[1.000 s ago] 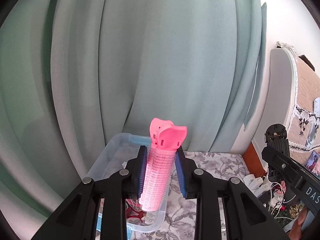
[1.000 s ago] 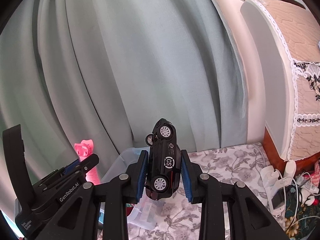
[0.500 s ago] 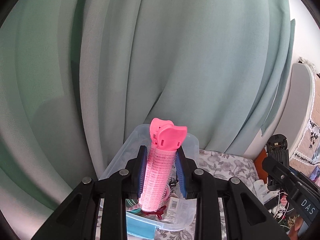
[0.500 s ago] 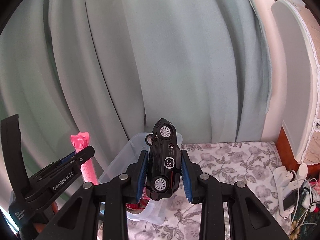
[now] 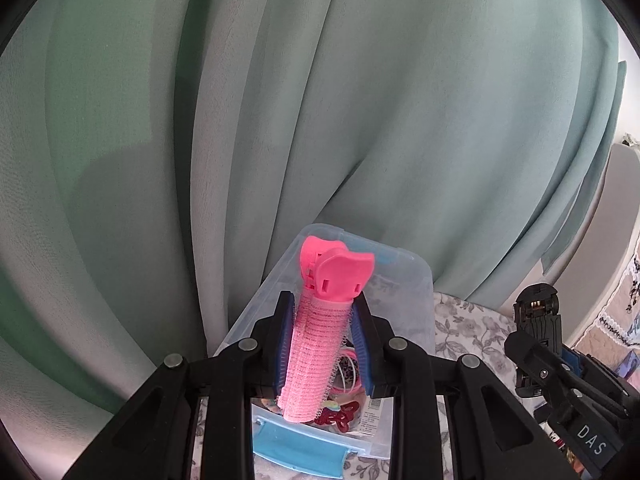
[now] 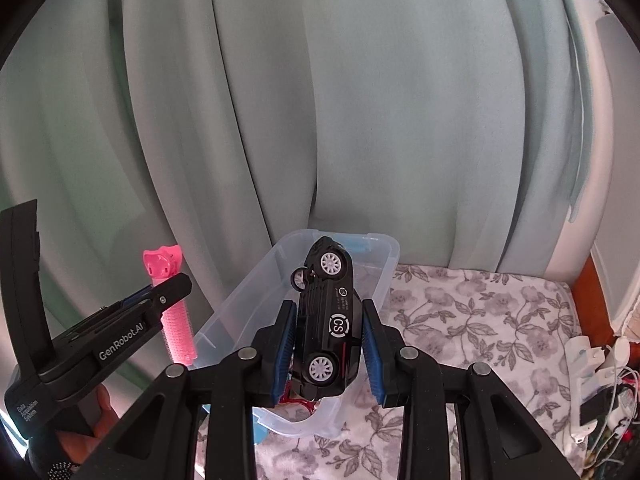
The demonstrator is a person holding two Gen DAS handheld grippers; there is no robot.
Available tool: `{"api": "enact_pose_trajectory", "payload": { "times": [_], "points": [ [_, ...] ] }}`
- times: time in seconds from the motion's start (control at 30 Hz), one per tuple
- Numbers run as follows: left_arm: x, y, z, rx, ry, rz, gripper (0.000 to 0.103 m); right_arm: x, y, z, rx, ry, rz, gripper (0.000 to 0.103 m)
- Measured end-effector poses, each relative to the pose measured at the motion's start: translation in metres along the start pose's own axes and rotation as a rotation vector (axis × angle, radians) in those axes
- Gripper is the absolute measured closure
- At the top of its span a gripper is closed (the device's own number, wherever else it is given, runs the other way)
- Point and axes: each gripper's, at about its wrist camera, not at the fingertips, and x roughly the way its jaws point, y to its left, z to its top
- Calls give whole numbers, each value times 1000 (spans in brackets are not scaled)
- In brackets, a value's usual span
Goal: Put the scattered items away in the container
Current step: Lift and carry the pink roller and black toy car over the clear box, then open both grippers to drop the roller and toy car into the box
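Observation:
My left gripper (image 5: pixel 322 344) is shut on a pink hair roller clip (image 5: pixel 320 332) and holds it upright over the clear plastic container (image 5: pixel 416 280). It also shows in the right wrist view (image 6: pixel 172 308). My right gripper (image 6: pixel 328 344) is shut on a black toy car (image 6: pixel 326 320), nose up, above the container (image 6: pixel 384 264). The car's end and that gripper show at the right of the left wrist view (image 5: pixel 538 312). Small hair items (image 5: pixel 344 412) lie inside the container.
A green curtain (image 6: pixel 360 100) hangs right behind the container. The container stands on a floral cloth (image 6: pixel 472 320). White chargers and cables (image 6: pixel 592 384) lie at the right edge. A blue lid clasp (image 5: pixel 296 448) is at the container's near rim.
Both grippers have moved left and forward with their items, from beside the container to above it. The container now sits centred under each gripper.

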Motion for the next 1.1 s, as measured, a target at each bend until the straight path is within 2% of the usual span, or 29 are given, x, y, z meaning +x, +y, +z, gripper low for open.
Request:
{"api": "enact_pose_trajectory", "payload": {
  "times": [0.5,0.77,0.93,1.03,1.1],
  "points": [
    [49,13,-16,3,137,10,74,67,18,-25,-51,185,13,68],
    [42,15,-17,9,142,-7,73,89,17,-33,-55,243,13,67],
    [38,20,-16,2,146,-18,72,90,19,-31,-64,249,17,65],
    [35,20,-16,7,149,-21,69,91,19,-31,-71,252,17,59],
    [34,20,-16,7,147,-22,60,91,19,-30,-69,255,18,57]
  ]
}}
